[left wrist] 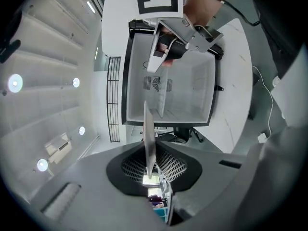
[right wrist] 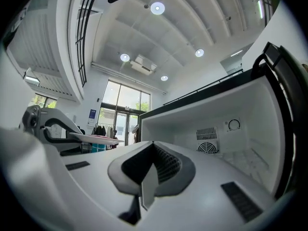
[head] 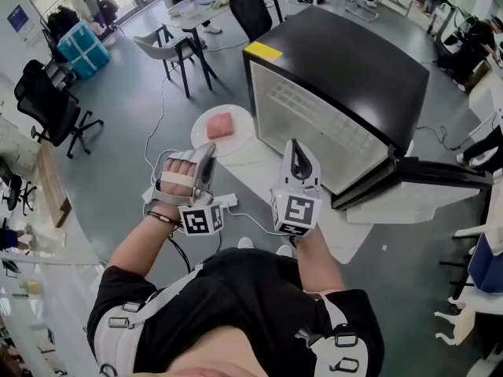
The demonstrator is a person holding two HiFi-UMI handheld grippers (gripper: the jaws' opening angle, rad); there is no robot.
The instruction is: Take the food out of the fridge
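My left gripper [head: 206, 154] is shut on the near rim of a white plate [head: 245, 126] that carries a pink piece of food [head: 220, 124], held in the air in front of the fridge [head: 338, 77]. In the left gripper view the plate [left wrist: 148, 138] shows edge-on between the pads of the left gripper [left wrist: 150, 170]. The fridge has a black case and a white inside [left wrist: 168, 81], and its door [head: 416, 188] hangs open at the right. My right gripper [head: 297, 154] is beside the fridge opening, shut and holding nothing. In the right gripper view the right gripper [right wrist: 147, 186] faces the white fridge inside [right wrist: 216, 129], with the plate [right wrist: 91, 137] at the left.
A power strip [head: 226, 201] with white cables lies on the grey floor below my hands. Behind the fridge stand a grey chair [head: 177, 53] and a table. A black office chair [head: 47, 104] and blue bins [head: 82, 47] are at the left.
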